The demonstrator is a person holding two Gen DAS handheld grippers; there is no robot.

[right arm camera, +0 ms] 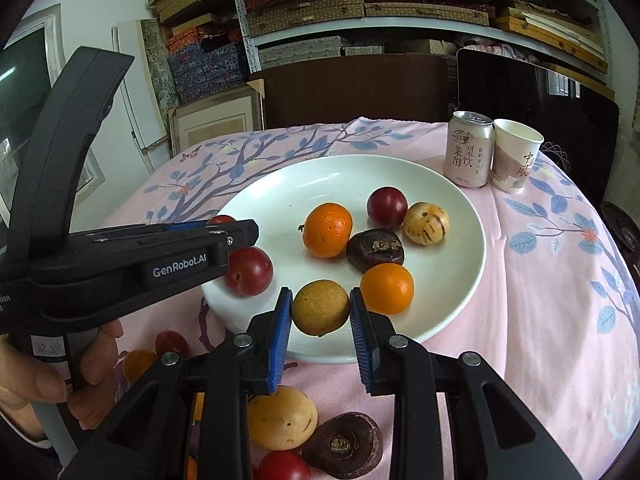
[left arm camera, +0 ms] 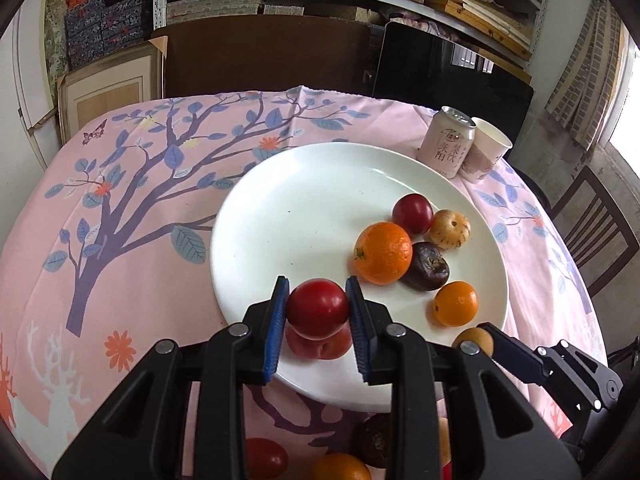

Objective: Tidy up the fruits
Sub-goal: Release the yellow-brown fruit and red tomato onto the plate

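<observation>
Your left gripper reads "GenRobot.AI"; the can beyond the white plate bears Chinese characters; your left jaws flank a red plum at the plate's near rim, seemingly slack; your right gripper stands parted around a round yellow-brown fruit, no long axis evident.

left claw: parted, tilted down | right claw: parted, tilted down
</observation>
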